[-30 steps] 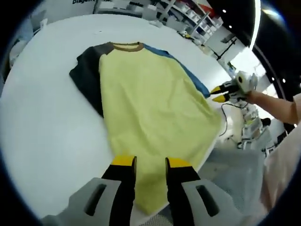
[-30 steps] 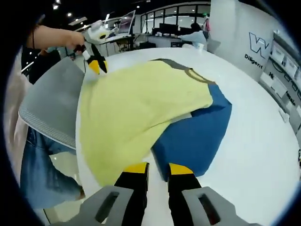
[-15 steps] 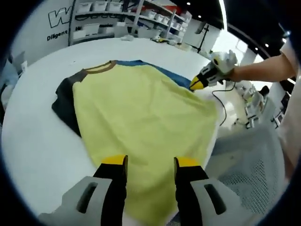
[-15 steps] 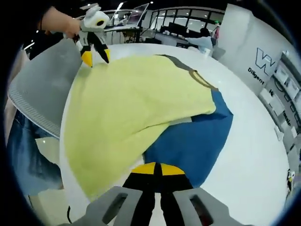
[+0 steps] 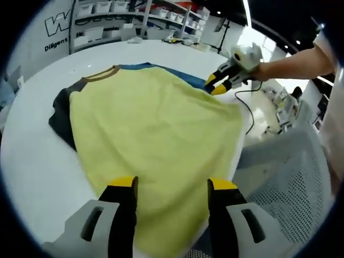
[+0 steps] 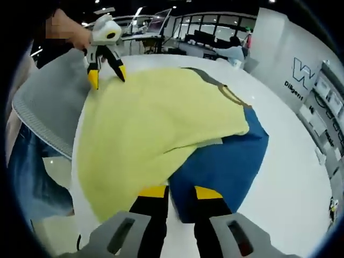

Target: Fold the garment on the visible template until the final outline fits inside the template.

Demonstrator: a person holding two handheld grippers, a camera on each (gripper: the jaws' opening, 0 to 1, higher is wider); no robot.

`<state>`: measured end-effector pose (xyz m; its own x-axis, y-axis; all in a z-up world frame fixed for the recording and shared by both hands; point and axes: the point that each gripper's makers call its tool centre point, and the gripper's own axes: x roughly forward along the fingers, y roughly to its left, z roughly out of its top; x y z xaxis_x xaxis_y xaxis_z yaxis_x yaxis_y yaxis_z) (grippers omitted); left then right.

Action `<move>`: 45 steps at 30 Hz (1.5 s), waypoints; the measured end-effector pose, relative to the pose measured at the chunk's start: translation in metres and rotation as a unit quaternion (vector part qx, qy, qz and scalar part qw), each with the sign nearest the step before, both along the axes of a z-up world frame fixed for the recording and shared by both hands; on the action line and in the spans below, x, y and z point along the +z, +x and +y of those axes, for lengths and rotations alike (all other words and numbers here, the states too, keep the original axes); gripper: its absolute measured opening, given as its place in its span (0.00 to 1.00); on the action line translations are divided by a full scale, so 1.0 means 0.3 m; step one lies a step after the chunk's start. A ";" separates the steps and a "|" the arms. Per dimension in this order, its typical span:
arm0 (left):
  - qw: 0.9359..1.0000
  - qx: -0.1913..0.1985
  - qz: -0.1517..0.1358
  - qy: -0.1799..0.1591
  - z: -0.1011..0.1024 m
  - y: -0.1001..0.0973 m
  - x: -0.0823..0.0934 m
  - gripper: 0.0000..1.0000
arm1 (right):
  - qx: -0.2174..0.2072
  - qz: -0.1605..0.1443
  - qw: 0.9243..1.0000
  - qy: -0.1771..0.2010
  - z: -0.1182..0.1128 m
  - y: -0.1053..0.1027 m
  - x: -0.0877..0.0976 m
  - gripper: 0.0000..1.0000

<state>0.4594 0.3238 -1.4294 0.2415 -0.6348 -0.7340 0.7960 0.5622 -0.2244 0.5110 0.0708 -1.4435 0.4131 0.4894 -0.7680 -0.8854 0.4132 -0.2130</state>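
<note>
Looking down at the white table (image 5: 32, 161), I saw the shirt (image 5: 156, 140) lying flat and spread out, with its yellow body on top, a dark sleeve (image 5: 60, 119) on one side and a blue sleeve (image 6: 226, 166) on the other. The blue sheet under it could have been the template, but I could not tell for sure. My left claw (image 5: 172, 185) was wide open over the bottom edge of the shirt and held nothing. My right claw (image 6: 174, 192) was open a little, just above the place where the yellow cloth met the blue sleeve, and it held nothing too. I thought the shirt was soft, thin and light, so it would bend and droop when lifted. It would not break, but it could wrinkle or slide on the smooth table. I thought the best places to grab were the bottom corners and the sleeve edges, pinching just one layer
</note>
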 end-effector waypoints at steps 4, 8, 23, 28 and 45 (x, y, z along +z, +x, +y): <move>1.000 0.004 0.001 0.000 0.000 0.004 -0.003 0.50 | 0.007 -0.008 1.000 0.001 0.020 0.021 -0.001 0.05; 1.000 0.003 0.002 0.002 -0.002 0.004 -0.008 0.50 | -0.019 -0.003 0.999 0.030 0.024 0.047 0.023 0.00; 1.000 -0.005 -0.001 0.023 0.000 0.001 -0.030 0.52 | -0.333 0.036 0.886 0.321 -0.248 0.233 0.222 0.00; 1.000 -0.005 -0.001 0.026 -0.001 0.006 -0.030 0.53 | -0.403 0.039 0.841 0.358 -0.359 0.268 0.218 0.00; 1.000 0.000 -0.003 0.031 0.003 0.019 -0.023 0.54 | -0.521 -0.016 0.815 0.252 -0.600 0.299 0.114 0.00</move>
<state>0.4649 0.3246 -1.4363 0.2465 -0.5887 -0.7699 0.7967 0.5754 -0.1850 0.6006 -0.1092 -1.4092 0.8222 0.1093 -0.5586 0.0059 0.9797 0.2004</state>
